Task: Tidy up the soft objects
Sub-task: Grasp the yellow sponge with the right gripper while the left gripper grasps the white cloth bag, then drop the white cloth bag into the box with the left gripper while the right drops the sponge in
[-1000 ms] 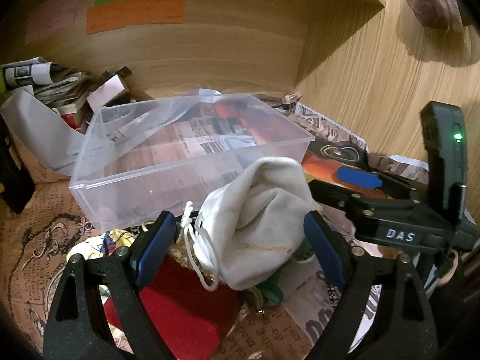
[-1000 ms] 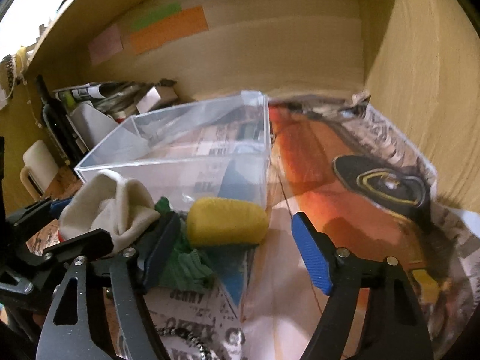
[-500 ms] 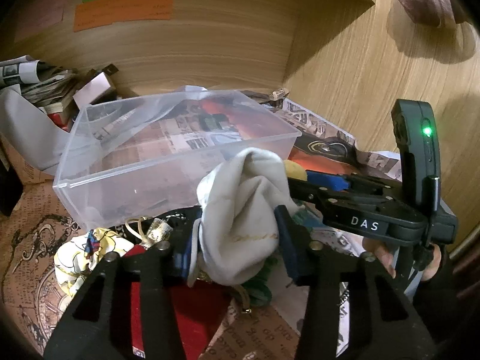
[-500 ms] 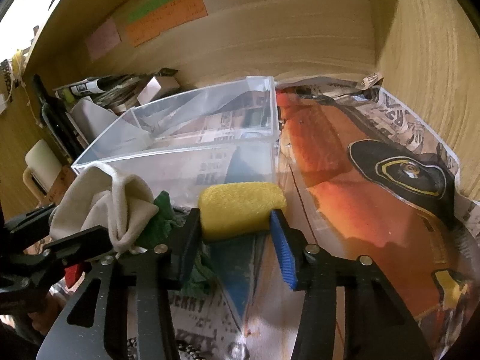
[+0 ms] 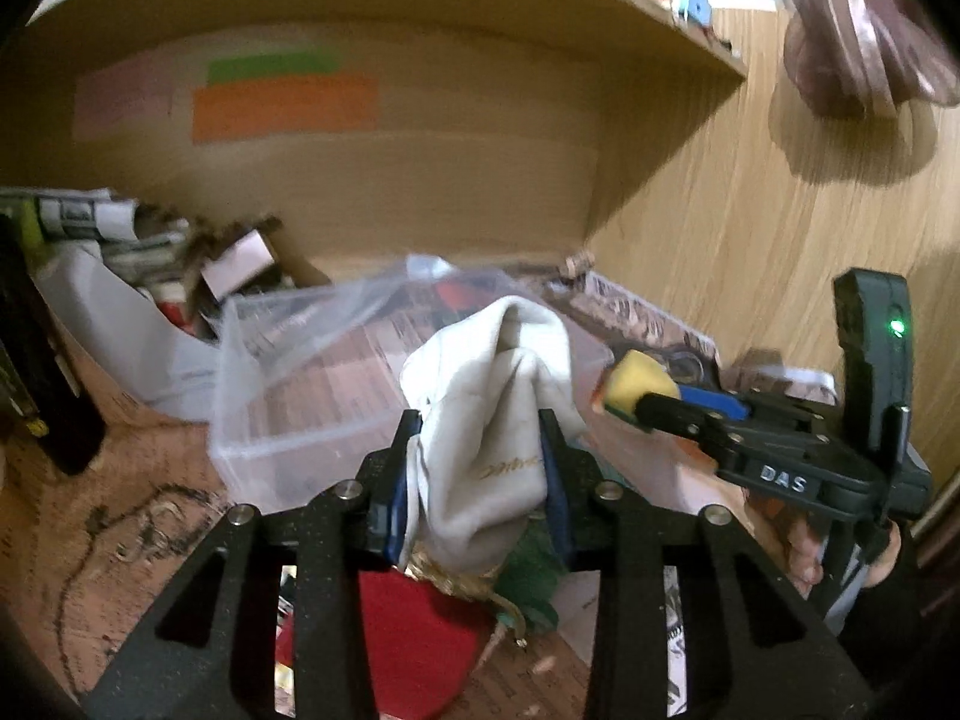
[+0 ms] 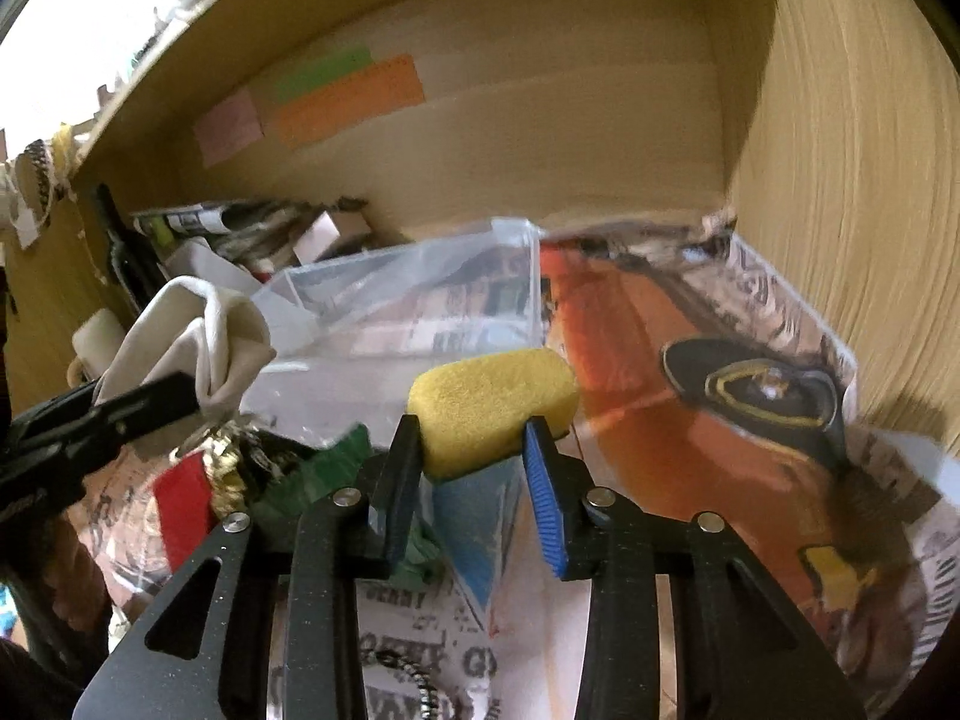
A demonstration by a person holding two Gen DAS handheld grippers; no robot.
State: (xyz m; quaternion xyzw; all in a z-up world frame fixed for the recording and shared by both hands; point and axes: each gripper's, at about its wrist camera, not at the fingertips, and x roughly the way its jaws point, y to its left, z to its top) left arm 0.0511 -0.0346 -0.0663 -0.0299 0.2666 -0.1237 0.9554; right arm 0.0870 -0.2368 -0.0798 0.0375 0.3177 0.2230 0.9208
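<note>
My left gripper (image 5: 480, 450) is shut on a white cloth pouch (image 5: 492, 420) and holds it up in front of the clear plastic box (image 5: 288, 378). My right gripper (image 6: 474, 450) is shut on a yellow sponge (image 6: 492, 402), lifted just before the box's (image 6: 420, 312) near right corner. The sponge (image 5: 636, 381) and the right gripper (image 5: 672, 405) also show at the right of the left wrist view. The pouch (image 6: 198, 342) and the left gripper (image 6: 144, 402) show at the left of the right wrist view. A green cloth (image 6: 336, 468) and a red item (image 5: 414, 636) lie below on the newspaper.
Newspaper (image 6: 720, 396) covers the desk. Rolled papers and small boxes (image 5: 150, 246) pile at the back left. A dark bottle (image 5: 42, 372) stands at the left. Wooden walls close the back and right. A shelf (image 5: 540, 12) runs overhead.
Both grippers closed from open onto their objects, then lifted: the left raised the white pouch, the right raised the yellow sponge off the desk.
</note>
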